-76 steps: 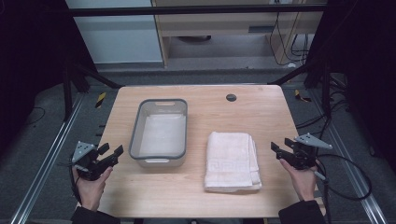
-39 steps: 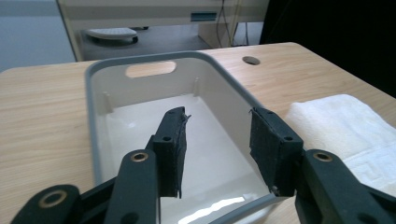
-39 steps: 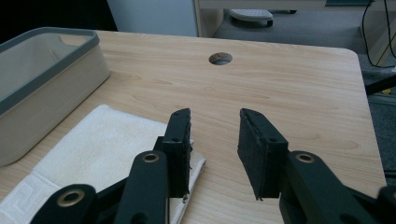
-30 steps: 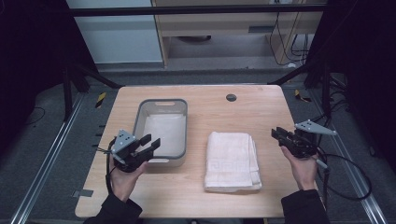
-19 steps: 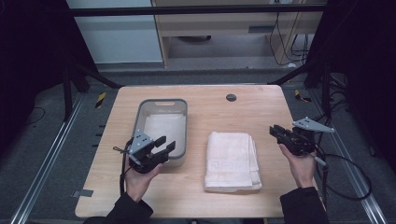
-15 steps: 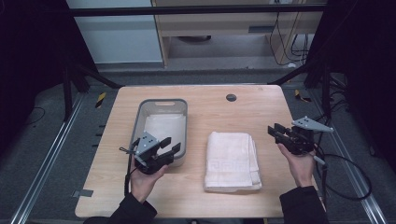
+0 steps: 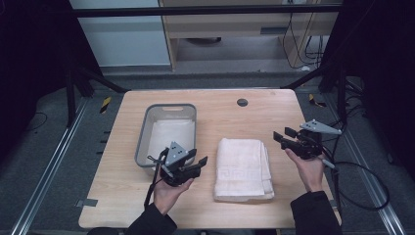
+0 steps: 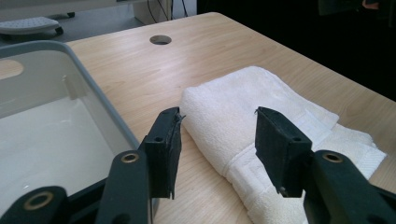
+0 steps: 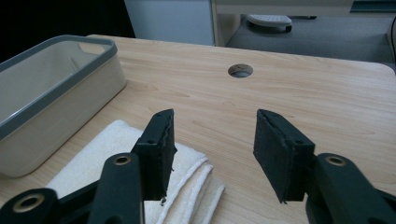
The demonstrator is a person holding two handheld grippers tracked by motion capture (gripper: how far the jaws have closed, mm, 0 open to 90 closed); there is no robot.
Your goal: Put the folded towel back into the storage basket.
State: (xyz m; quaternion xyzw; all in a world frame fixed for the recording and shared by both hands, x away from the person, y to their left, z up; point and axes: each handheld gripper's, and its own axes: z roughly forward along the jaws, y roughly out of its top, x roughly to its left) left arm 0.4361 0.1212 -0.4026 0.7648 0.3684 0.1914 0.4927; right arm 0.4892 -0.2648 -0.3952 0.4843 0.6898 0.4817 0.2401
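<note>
A folded white towel is lying flat on the wooden table, just right of a grey-rimmed plastic tub, and both hands are closing in on it from either side. The left tongs are hovering between the tub's near corner and the towel's left edge; their jaws have just been opening and are standing spread with nothing between them, aimed in the left gripper view at the towel's thick folded edge, probably so they can take that side. The right tongs are waiting off the towel's right edge, over bare table; their jaws have just been opening too and are likewise spread and empty, pointing toward the towel's far right corner. The towel is sitting square to the table edge with its loose layered hems toward the right, which is likely why each hand is lining up on its own side. The tub is sitting open close beside it. A round cable hole is showing in the table farther back. A woven band is crossing the towel near its front end, but any lettering on it is too small to read, and no label is showing on the tub
</note>
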